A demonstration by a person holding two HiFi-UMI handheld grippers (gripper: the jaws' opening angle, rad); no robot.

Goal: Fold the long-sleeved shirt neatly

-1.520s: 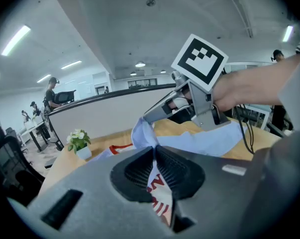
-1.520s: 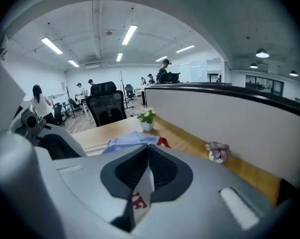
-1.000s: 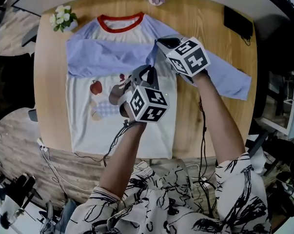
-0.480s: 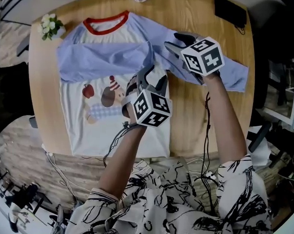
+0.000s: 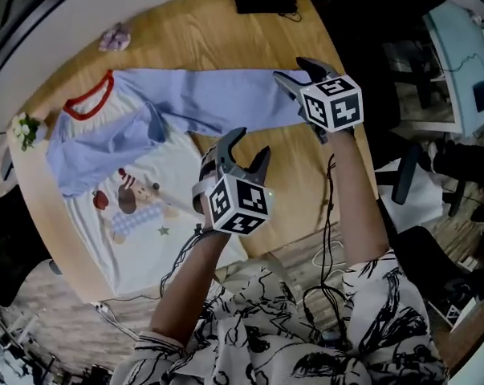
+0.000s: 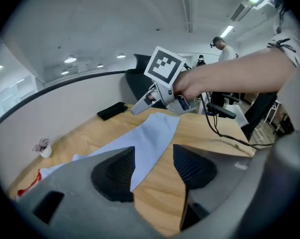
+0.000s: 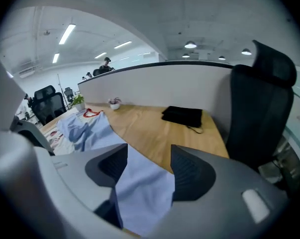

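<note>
With my left gripper [image 5: 250,141] and right gripper [image 5: 294,69] just opening and empty, a skewed grab at the loose sleeve [image 5: 225,103] may bunch the shirt [image 5: 145,207].

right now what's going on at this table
A person is folding a white long-sleeved shirt with blue sleeves and red collar on a wooden table. One sleeve lies folded across the chest; the other sleeve stretches out toward the right gripper. The fingers of both it and the left gripper have just been opening and grip nothing; the cuff lies loose under the right one.
</note>
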